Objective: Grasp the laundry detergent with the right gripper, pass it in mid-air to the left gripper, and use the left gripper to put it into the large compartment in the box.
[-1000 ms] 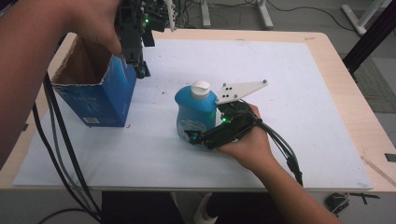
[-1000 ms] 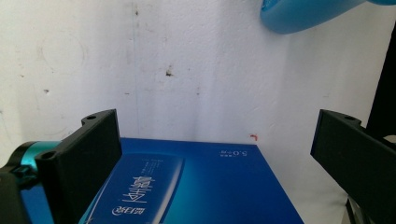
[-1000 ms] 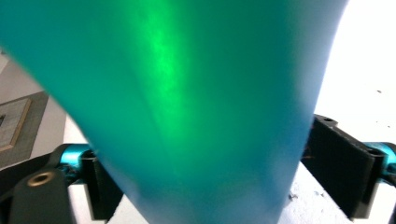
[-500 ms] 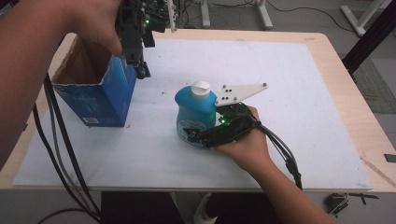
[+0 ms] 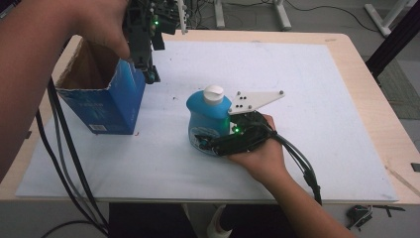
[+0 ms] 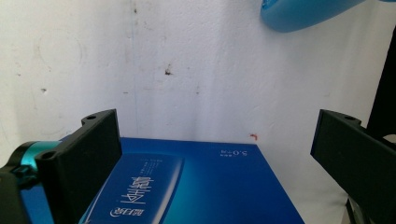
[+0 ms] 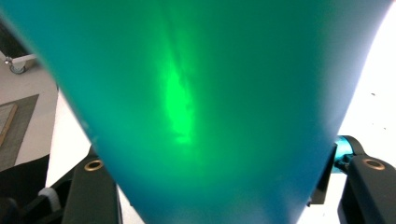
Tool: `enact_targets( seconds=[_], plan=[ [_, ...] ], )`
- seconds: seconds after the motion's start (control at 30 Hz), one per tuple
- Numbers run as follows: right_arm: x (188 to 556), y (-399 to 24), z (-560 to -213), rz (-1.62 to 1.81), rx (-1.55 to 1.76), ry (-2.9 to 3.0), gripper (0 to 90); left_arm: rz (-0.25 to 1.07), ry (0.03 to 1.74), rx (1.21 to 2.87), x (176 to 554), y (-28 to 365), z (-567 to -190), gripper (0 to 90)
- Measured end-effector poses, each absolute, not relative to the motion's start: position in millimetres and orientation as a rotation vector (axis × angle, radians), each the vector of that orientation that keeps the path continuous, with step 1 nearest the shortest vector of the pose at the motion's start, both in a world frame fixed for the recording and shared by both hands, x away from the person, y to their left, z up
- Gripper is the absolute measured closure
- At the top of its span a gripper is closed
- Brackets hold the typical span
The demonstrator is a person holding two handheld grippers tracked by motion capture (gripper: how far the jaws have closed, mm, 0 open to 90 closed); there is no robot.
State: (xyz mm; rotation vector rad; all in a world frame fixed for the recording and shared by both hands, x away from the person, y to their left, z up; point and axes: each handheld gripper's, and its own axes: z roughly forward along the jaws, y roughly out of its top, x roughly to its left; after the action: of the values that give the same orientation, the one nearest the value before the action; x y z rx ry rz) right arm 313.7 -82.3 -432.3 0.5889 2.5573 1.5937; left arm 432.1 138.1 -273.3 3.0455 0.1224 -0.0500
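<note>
The blue bottle (image 5: 208, 121) stands upright on the white sheet of the tabletop (image 5: 317, 89), near its middle, white cap (image 5: 213, 92) on top — it is not yet lifted and not yet in the blue carton (image 5: 106, 94), which stands open-topped well to its left. I judge the work to be packing the bottle into that carton; the grasp is being made now, and the lift, the carry and the lowering into the open top all remain. My right tongs (image 5: 210, 144) lie level and low against the foot of the bottle, my right hand (image 5: 260, 151) behind them with the forearm coming in from the lower edge. Their jaws have just been closing with the bottle between them; in the right gripper view the bottle's body (image 7: 201, 102) spans the whole gap from one jaw to the other, so I read them as pinching the bottle, though the contact at the pads themselves is hidden. My left tongs (image 5: 148, 74) point downward at the carton's far right corner, my left hand (image 5: 99, 25) above them. In the left gripper view their jaws stand spread wide, the carton's printed face (image 6: 187, 186) below and between them — nothing gripped. Both hands look steady.
</note>
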Motion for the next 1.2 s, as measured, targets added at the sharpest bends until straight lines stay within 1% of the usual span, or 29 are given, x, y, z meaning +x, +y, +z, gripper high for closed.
enact_targets(
  seconds=[0.17,0.5,0.77,1.03,1.2],
  plan=[
    [311.6,-82.1,-433.7,1.608,0.594,2.527,40.0,-0.048,0.121,3.050,432.6,137.8,-273.6,1.8],
    [306.7,-81.6,-433.9,1.599,0.543,2.470,44.5,-0.049,0.116,3.048,430.8,137.7,-273.9,1.8],
    [306.2,-83.3,-430.9,1.617,0.507,2.480,44.7,-0.037,0.096,3.027,423.6,136.5,-267.4,1.8],
    [310.3,-91.2,-420.0,1.616,0.482,2.489,44.7,-0.029,0.052,3.017,414.1,127.0,-258.7,1.8],
    [317.8,-98.8,-408.3,1.608,0.450,2.511,44.6,-0.050,0.002,2.999,404.1,116.8,-249.8,1.8]
  ],
)
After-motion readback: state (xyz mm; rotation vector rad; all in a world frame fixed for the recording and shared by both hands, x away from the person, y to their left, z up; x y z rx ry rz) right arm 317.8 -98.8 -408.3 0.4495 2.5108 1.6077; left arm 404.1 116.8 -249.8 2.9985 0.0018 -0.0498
